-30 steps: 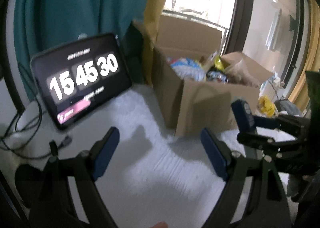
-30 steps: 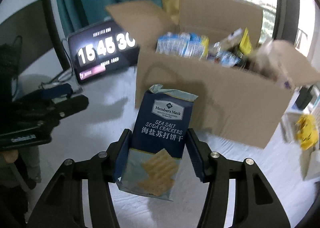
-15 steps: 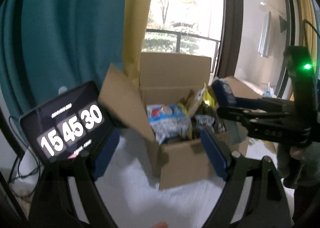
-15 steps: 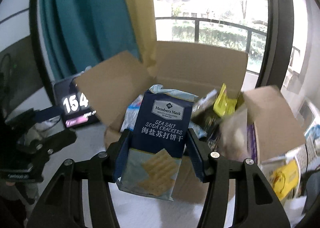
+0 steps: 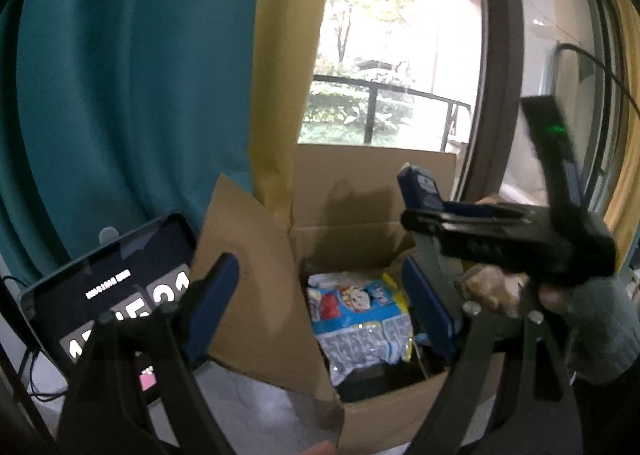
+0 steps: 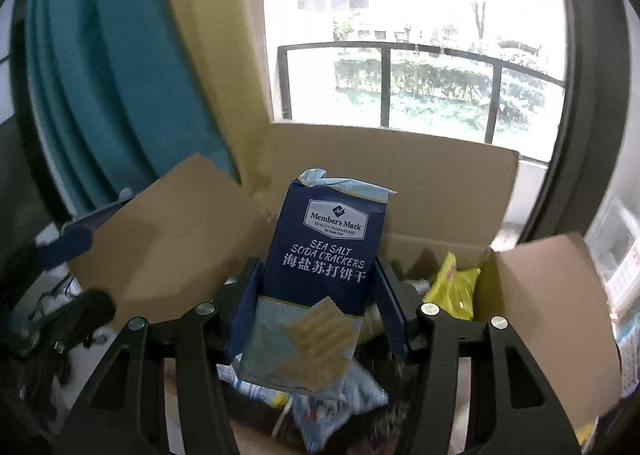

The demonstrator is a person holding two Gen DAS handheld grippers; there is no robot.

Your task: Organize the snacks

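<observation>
Right tongs (image 6: 320,315) clamped on cracker pack (image 6: 320,287), upright, long axis vertical, hovering over open box (image 6: 440,183); box interior directly below. Left tongs (image 5: 320,307) wide open, empty, left of box.

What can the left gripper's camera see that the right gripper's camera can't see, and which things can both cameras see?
Only the left wrist view shows the tablet with big white clock digits, the blue-and-white snack pack plainly, and the right gripper from the side, with a hand holding it.

Only the right wrist view shows the cracker pack's front label, clamped upright, and a yellow bag.

Both show the open cardboard box, the teal curtain and the balcony railing.
</observation>
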